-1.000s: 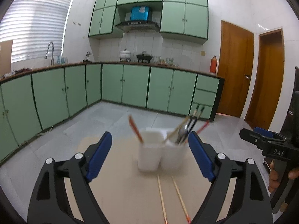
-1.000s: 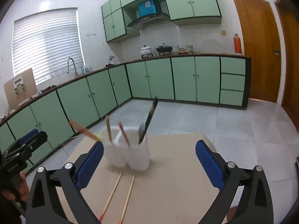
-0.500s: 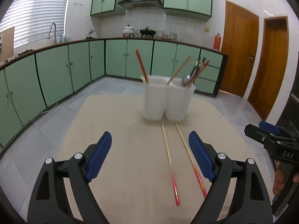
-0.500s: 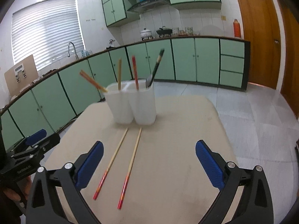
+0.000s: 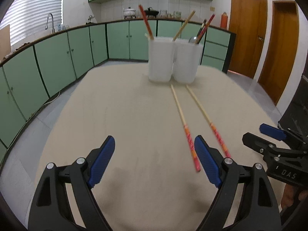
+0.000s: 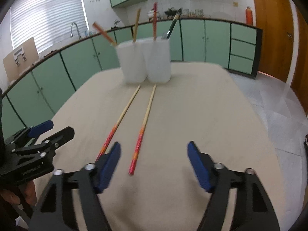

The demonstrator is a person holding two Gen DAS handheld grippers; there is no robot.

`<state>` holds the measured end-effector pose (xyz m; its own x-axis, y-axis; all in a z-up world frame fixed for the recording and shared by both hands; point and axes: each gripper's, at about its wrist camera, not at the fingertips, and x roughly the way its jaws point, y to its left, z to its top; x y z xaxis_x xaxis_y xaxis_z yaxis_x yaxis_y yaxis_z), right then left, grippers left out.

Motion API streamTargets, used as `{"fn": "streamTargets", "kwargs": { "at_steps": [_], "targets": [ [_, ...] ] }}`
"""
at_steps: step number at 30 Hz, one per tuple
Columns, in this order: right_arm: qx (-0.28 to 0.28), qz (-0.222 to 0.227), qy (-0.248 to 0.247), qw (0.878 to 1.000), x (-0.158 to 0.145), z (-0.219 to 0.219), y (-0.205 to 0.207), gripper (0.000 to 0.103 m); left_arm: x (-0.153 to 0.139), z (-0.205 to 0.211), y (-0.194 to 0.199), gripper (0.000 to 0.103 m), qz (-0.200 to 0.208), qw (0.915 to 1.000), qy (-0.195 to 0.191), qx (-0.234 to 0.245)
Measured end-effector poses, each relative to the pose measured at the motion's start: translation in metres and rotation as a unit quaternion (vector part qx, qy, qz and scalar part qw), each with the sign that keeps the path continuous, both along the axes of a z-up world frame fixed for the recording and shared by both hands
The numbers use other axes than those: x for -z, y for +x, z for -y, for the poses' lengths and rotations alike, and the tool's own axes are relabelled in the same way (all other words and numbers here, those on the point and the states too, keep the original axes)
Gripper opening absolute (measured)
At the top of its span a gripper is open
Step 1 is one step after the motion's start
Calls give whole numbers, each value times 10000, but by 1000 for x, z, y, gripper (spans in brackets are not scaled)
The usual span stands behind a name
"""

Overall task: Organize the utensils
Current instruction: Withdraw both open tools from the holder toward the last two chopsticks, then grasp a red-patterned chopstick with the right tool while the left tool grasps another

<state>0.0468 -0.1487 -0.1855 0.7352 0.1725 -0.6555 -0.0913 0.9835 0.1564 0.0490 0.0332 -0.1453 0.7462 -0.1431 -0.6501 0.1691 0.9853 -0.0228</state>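
Note:
Two white holders (image 5: pixel 173 61) (image 6: pixel 144 61) stand side by side at the far end of a beige table (image 5: pixel 125 125), with chopsticks and a spoon sticking out. Two red-ended chopsticks (image 5: pixel 182 119) (image 6: pixel 145 115) lie parallel on the table, running from the holders toward me. My left gripper (image 5: pixel 154 159) is open and empty, just left of the chopsticks' red ends. My right gripper (image 6: pixel 154 165) is open and empty, with the right chopstick's red end between its fingers. Each gripper shows in the other's view: the right gripper (image 5: pixel 269 140) and the left gripper (image 6: pixel 42 134).
Green kitchen cabinets (image 5: pixel 57 61) line the walls behind the table, with a sink tap (image 5: pixel 50 22) at left. Wooden doors (image 5: pixel 248 28) stand at the right. The table edge falls to a tiled floor (image 6: pixel 279 100) on the right.
Both grippers have dipped down and forward over the table. The holders and the lying chopsticks now sit higher and closer in both views. Nothing was picked up.

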Motion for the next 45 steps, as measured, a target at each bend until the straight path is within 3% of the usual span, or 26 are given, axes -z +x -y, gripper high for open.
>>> {"fn": "streamTargets", "kwargs": {
  "at_steps": [5, 23, 34, 40, 45],
  "targets": [
    [-205, -300, -6, 9993, 19, -16, -1, 39, 13, -10, -1, 82, -205, 9998, 14, -85],
    [-210, -244, -347, 9989, 30, -36, 1, 9, 20, -7, 3, 82, -299, 9995, -112, -37],
    [-63, -242, -206, 9995, 25, -17, -1, 6, 23, 14, 2, 82, -421, 9989, -173, 134],
    [139, -122, -104, 9998, 17, 3, -3, 6, 32, 33, 2, 76, -599, 9977, -181, 253],
    [225, -95, -32, 9997, 16, 15, -5, 6, 39, 44, 5, 64, -681, 9974, -114, 228]
  ]
}}
